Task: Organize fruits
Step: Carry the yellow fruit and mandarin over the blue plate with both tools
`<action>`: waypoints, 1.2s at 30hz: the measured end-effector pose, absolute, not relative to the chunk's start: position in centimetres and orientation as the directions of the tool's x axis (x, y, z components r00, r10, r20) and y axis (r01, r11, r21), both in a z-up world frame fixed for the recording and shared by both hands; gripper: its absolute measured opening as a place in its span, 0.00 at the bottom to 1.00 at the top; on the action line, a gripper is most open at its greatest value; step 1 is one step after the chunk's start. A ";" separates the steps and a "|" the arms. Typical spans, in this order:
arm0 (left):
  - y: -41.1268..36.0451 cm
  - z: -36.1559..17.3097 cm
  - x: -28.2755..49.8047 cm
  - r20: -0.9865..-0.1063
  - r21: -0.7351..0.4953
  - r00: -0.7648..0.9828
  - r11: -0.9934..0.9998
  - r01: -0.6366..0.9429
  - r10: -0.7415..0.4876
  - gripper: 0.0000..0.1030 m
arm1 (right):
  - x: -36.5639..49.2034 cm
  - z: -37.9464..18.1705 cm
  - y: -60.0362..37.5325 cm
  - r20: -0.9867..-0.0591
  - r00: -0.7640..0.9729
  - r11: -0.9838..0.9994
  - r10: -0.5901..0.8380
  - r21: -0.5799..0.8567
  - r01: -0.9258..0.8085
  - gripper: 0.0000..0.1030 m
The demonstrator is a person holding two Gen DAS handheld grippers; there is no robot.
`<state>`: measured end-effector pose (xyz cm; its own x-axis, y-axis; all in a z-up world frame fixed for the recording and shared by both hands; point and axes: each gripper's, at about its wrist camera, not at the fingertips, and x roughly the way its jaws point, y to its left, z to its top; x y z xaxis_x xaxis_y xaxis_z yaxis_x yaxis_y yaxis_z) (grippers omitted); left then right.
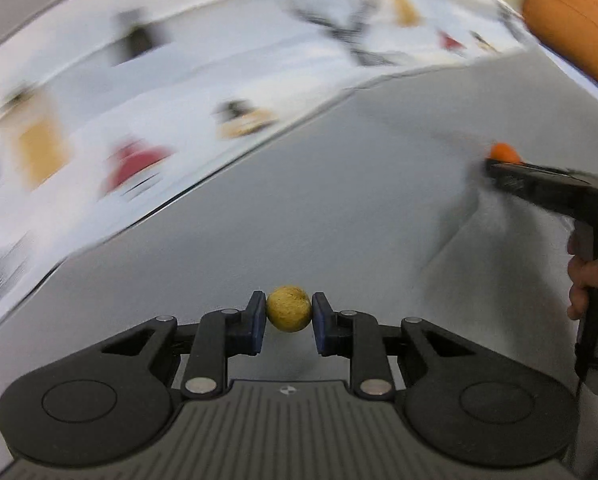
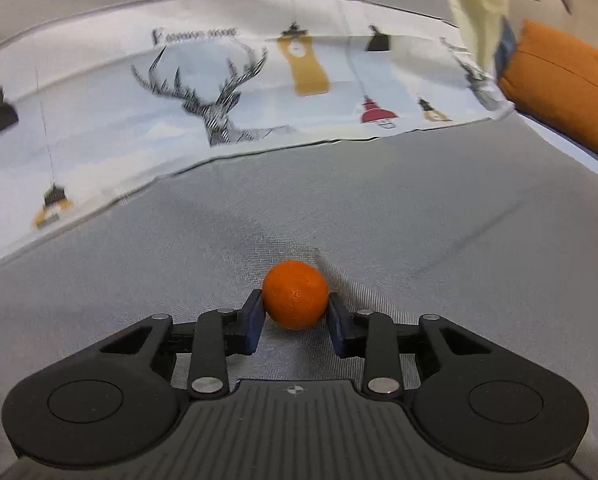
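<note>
My left gripper is shut on a small round yellow-brown fruit and holds it above the grey fabric surface. My right gripper is shut on a small orange fruit, just above the grey fabric. In the left wrist view the right gripper shows at the far right, blurred, with the orange fruit at its tip and a hand on its handle.
A white printed cloth with a deer and lamp pictures covers the far part of the surface; it is blurred in the left wrist view. An orange cushion lies at the far right, also showing in the left wrist view.
</note>
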<state>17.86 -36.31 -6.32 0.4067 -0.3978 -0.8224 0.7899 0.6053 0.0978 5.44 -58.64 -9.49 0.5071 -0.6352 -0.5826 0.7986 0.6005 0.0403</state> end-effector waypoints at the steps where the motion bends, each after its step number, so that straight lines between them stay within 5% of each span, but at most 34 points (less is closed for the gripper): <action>1: -34.4 -5.0 17.6 -0.823 0.084 0.412 0.635 0.768 -0.390 0.26 | 5.0 -8.7 -57.9 -0.578 0.513 0.593 -0.635 0.062 0.803 0.33; 8: -19.5 4.8 11.5 -0.810 0.026 0.465 0.771 0.636 -0.357 0.26 | -1.8 0.8 -45.7 -0.469 0.704 0.741 -0.534 0.141 0.656 0.33; 19: -2.6 8.0 -1.4 -0.864 0.097 0.480 0.885 0.455 -0.152 0.26 | -15.2 5.6 -24.1 -0.602 0.795 0.939 -0.076 0.226 0.260 0.34; 36: 6.2 9.9 -8.7 -0.802 0.049 0.569 0.930 0.364 -0.181 0.26 | -19.8 9.9 -11.7 -0.527 0.849 0.999 -0.043 -0.022 0.036 0.34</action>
